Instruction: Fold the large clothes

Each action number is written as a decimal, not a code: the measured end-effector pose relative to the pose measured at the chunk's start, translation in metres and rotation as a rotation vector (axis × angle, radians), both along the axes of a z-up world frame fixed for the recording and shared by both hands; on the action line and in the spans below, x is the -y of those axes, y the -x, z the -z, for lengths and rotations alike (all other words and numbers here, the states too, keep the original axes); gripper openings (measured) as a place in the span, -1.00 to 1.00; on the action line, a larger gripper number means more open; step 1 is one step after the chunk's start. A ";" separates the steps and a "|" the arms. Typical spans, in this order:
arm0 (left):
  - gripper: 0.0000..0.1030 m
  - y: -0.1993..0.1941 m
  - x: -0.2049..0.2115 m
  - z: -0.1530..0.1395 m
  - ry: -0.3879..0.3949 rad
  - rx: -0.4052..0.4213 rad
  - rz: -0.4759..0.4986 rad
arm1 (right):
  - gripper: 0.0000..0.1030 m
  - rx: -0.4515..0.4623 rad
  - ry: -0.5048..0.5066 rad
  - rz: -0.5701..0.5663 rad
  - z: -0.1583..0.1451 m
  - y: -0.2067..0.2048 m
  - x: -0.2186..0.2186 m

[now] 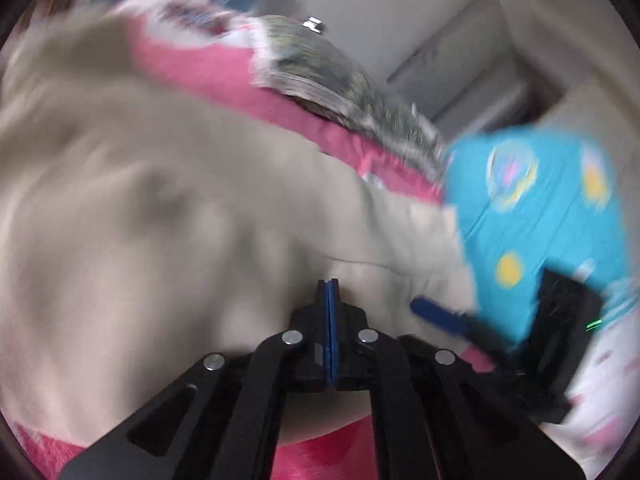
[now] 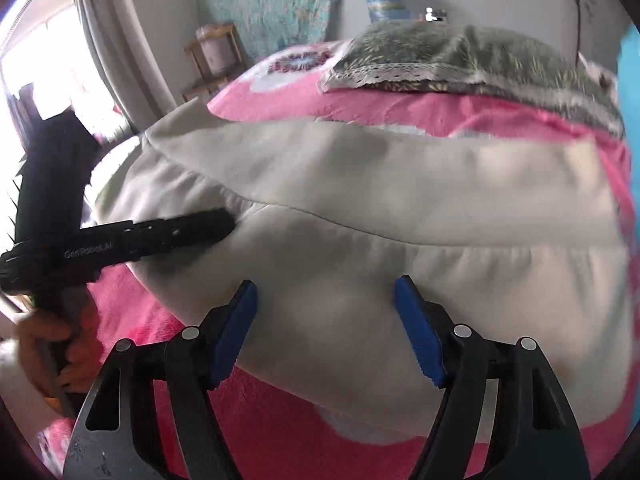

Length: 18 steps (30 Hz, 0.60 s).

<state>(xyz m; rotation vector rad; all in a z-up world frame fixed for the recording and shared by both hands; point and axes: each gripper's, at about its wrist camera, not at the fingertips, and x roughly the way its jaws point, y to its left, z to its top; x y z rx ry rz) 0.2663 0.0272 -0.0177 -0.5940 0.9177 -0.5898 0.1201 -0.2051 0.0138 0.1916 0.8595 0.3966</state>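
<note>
A large cream garment (image 2: 360,208) lies on a pink bedspread (image 2: 280,432), with one part folded over across its far half. My right gripper (image 2: 326,300) is open over the garment's near part, blue pads on either side of the cloth. My left gripper (image 1: 328,286) has its blue pads pressed together at the cream garment (image 1: 160,208); whether cloth is pinched between them does not show. In the right wrist view the left gripper (image 2: 224,220) touches the garment's left edge. In the blurred left wrist view the right gripper's blue fingertip (image 1: 436,310) lies at the garment's right edge.
A grey patterned pillow (image 2: 460,60) with lace trim lies at the bed's far end. A wooden stool (image 2: 212,60) and curtain stand at the left by the window. A person in a turquoise patterned top (image 1: 540,216) stands at the right.
</note>
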 end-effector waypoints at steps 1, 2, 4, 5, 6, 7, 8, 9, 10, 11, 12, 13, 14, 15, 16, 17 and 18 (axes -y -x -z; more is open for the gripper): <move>-0.94 -0.001 -0.018 0.006 0.056 -0.024 -0.033 | -0.09 -0.033 -0.058 0.040 0.000 -0.002 0.020; -0.94 -0.001 -0.038 0.010 0.107 -0.039 -0.064 | -0.43 -0.062 -0.098 0.087 0.001 -0.006 0.041; -0.94 0.003 -0.065 0.011 0.141 -0.054 -0.121 | -0.94 -0.111 -0.187 0.215 0.004 -0.007 0.096; -0.94 0.009 -0.074 0.006 0.073 -0.049 -0.171 | -0.96 -0.139 -0.166 0.308 0.007 -0.005 0.120; -0.94 0.015 -0.078 0.000 0.035 -0.028 -0.169 | -1.00 -0.137 -0.193 0.352 0.007 0.002 0.142; -0.94 0.018 -0.077 -0.005 -0.018 -0.018 -0.170 | -0.92 -0.146 -0.165 0.419 0.004 0.011 0.159; -0.95 0.025 -0.073 -0.012 -0.098 0.002 -0.158 | -0.86 -0.153 -0.124 0.461 0.000 0.019 0.165; -0.95 0.035 -0.060 -0.026 -0.239 0.053 -0.111 | -0.37 -0.152 -0.075 0.481 -0.005 0.029 0.165; -0.88 0.048 -0.043 -0.037 -0.409 0.121 -0.064 | 0.19 -0.103 -0.006 0.461 -0.017 0.044 0.157; -0.54 0.062 -0.026 -0.045 -0.554 0.204 -0.011 | 0.33 -0.027 0.083 0.403 -0.029 0.059 0.139; 0.04 0.074 -0.013 -0.050 -0.655 0.274 0.037 | 0.43 0.015 0.154 0.341 -0.033 0.067 0.125; 0.26 0.092 0.005 -0.053 -0.776 0.363 0.109 | 0.59 0.067 0.282 0.207 -0.038 0.078 0.092; 0.40 0.108 0.018 -0.051 -0.855 0.423 0.179 | 0.65 0.090 0.364 0.095 -0.037 0.082 0.068; 0.40 0.116 0.023 -0.049 -0.898 0.448 0.228 | 0.69 0.109 0.435 -0.003 -0.035 0.085 0.044; 0.40 0.125 0.037 -0.041 -0.989 0.488 0.295 | 0.69 0.138 0.547 -0.109 -0.029 0.088 0.010; 0.40 0.129 0.040 -0.035 -1.032 0.510 0.322 | 0.69 0.173 0.622 -0.155 -0.024 0.089 -0.009; 0.41 0.130 0.051 -0.027 -1.097 0.542 0.361 | 0.72 0.217 0.695 -0.197 -0.019 0.091 -0.027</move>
